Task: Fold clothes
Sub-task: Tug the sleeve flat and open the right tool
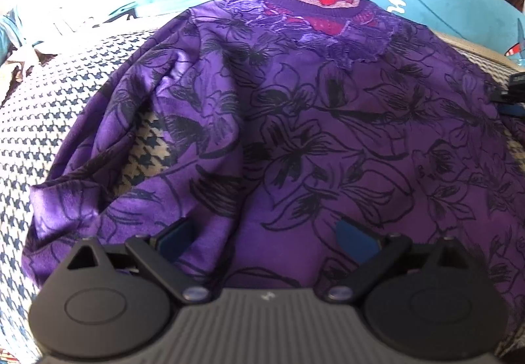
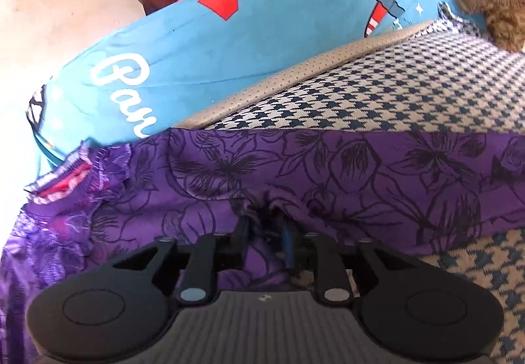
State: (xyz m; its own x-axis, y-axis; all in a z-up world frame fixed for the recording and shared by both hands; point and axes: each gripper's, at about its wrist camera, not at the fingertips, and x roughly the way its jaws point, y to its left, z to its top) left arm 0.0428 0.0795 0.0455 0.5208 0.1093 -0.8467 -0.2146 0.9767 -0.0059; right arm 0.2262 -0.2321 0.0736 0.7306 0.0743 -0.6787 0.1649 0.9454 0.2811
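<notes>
I am holding my left gripper [image 1: 262, 241] spread apart over the purple floral sweater [image 1: 311, 134]; my right gripper [image 2: 264, 232] is pinching its bunched fabric on the houndstooth cover [image 2: 410, 91].

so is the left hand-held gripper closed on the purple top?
No, the left hand-held gripper is open, its fingers spread apart over the purple floral top.

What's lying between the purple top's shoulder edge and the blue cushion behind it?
In the right wrist view, only houndstooth cover and its beige dotted border separate the purple top from the blue cushion.
</notes>
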